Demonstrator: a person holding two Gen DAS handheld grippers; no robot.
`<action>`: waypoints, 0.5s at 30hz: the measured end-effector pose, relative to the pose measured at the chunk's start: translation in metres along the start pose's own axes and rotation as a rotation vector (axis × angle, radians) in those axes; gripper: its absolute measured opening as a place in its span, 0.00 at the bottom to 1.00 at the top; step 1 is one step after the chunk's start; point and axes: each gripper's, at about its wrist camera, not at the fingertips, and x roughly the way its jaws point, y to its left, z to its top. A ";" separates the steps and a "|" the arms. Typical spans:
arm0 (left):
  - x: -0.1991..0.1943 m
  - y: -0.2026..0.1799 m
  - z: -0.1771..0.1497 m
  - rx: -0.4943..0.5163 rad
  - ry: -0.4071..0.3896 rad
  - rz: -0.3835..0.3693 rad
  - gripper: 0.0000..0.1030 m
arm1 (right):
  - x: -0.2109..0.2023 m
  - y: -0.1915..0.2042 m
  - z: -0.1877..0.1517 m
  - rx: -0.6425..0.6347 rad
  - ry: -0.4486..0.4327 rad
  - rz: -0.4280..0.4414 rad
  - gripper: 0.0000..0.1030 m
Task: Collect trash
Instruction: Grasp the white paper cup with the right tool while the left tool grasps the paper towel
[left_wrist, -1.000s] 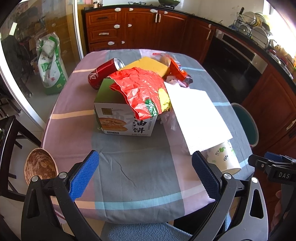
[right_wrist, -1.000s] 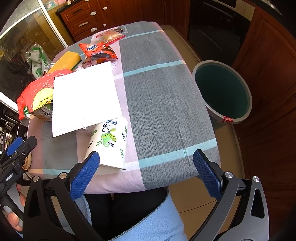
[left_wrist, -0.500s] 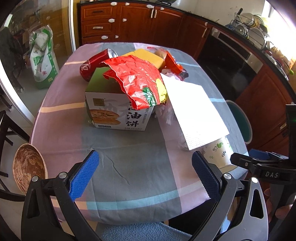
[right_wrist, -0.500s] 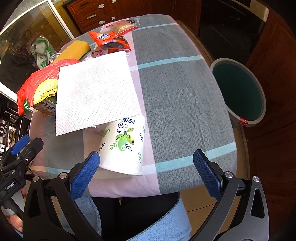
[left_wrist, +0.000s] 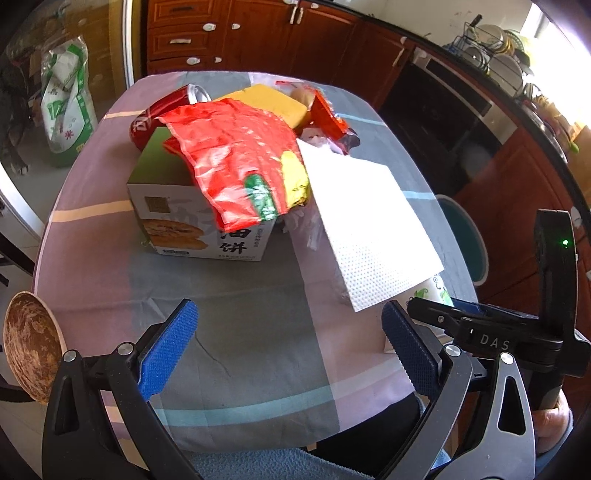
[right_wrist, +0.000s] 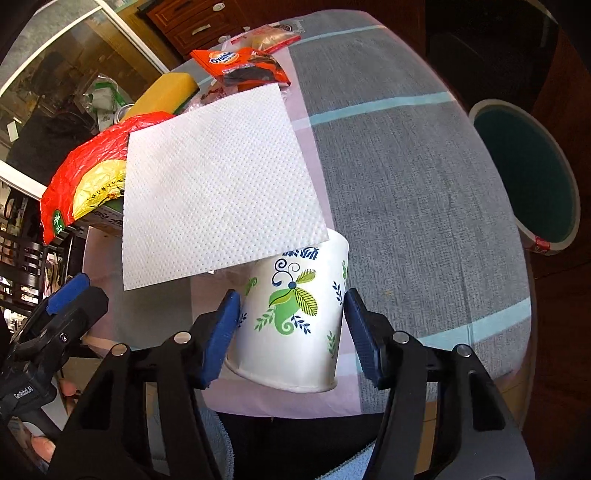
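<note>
The right claw (right_wrist: 291, 325) has just been closing, and its blue pads now sit on either side of the paper cup (right_wrist: 291, 314), which lies between them on its side at the near edge of the worktop (right_wrist: 406, 184); the pads look to be just at the cup's wall, and I cannot tell if they press it yet. The left claw (left_wrist: 288, 347) hangs wide open over bare cloth, holding nothing.

The step in hand, as I read it, is taking the first piece of trash, the cup. Next the jaws need to close gently, since thin paper will crush, then lift the cup clear of the paper towel (right_wrist: 218, 184) whose corner rests on it, and carry it to the bin (right_wrist: 532, 177) on the floor to the right of the worktop.

Counted on the worktop: one paper cup, one paper towel, one red bag (left_wrist: 236, 166) draped over one cardboard box (left_wrist: 177, 221), one soda can (left_wrist: 166, 110), one yellow sponge (left_wrist: 269, 101), one orange wrapper (right_wrist: 243, 64), and one more packet (right_wrist: 273, 37) behind it. One bin.
</note>
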 end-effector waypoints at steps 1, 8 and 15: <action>0.002 -0.004 0.002 0.003 0.005 0.002 0.96 | 0.000 0.001 0.000 -0.015 -0.005 -0.012 0.54; 0.020 -0.030 0.016 0.005 0.013 -0.017 0.96 | -0.002 -0.010 0.000 -0.026 0.003 0.022 0.54; 0.043 -0.057 0.035 0.060 0.000 0.033 0.82 | -0.004 -0.015 -0.003 -0.037 0.004 0.056 0.55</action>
